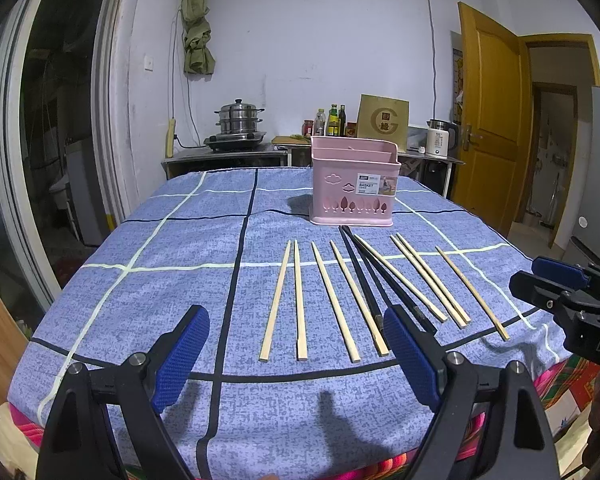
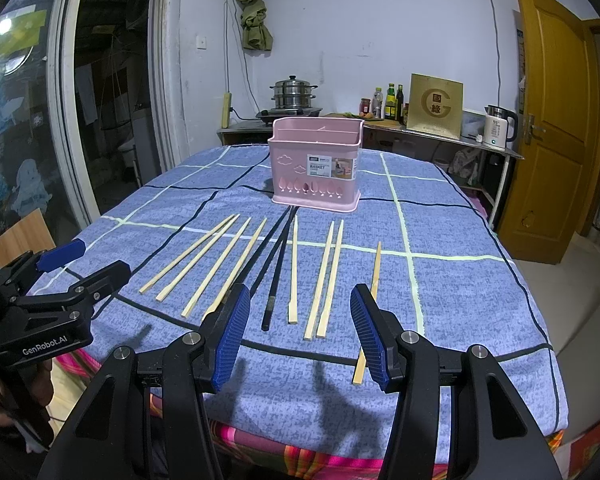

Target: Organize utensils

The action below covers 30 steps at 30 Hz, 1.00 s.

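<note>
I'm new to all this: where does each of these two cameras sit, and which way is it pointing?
Left wrist view: sits on the left gripper, looking forward over the blue checked tablecloth at the chopsticks and pink basket; its own open blue-padded fingers frame the bottom, and the right gripper shows at the right edge.
Right wrist view: sits on the right gripper, facing the same way; its open fingers show, the left gripper at left.
Shared: basket, chopsticks, tablecloth, back counter with steamer pot.
</note>
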### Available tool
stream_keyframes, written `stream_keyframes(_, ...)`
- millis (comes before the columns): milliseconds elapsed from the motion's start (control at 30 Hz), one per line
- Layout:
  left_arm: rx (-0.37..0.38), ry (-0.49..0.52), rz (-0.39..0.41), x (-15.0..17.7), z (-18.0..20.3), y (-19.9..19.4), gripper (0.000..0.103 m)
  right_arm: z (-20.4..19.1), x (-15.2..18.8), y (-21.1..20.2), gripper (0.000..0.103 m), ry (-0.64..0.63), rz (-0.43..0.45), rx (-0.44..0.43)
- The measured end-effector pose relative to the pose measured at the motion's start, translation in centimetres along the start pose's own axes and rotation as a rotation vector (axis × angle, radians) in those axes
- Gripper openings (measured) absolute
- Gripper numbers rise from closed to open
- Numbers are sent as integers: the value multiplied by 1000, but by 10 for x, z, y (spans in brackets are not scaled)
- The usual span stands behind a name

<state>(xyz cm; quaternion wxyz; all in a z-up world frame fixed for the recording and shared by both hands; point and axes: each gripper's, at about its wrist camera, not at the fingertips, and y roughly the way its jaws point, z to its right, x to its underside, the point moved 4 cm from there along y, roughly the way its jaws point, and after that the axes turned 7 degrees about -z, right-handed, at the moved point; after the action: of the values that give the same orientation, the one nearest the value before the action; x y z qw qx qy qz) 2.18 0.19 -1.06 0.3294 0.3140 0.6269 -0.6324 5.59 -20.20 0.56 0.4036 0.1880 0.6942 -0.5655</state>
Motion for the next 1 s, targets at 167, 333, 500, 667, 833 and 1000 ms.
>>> stream_keyframes(167, 1, 0, -1, 0, 0, 1, 89, 0, -3, 0, 53, -1, 0, 1)
stream_keyframes(333, 1, -1, -3, 0, 0, 2, 89, 0, -1, 0, 53, -1, 0, 1)
stream_keyframes(500, 3, -1, -2, 0, -1, 2, 89, 0, -1, 1, 53, 0, 0, 0)
stream_keyframes(667, 1, -2, -1, 0, 0, 3, 89, 1, 0, 1, 53, 0, -1, 0)
stream_keyframes(833, -1, -6, -2, 0, 0, 4, 89, 1, -1, 0, 53, 0, -2, 0)
stream_keyframes(1000, 5, -13, -12, -1, -2, 8, 89, 3, -7, 2, 53, 2, -6, 0)
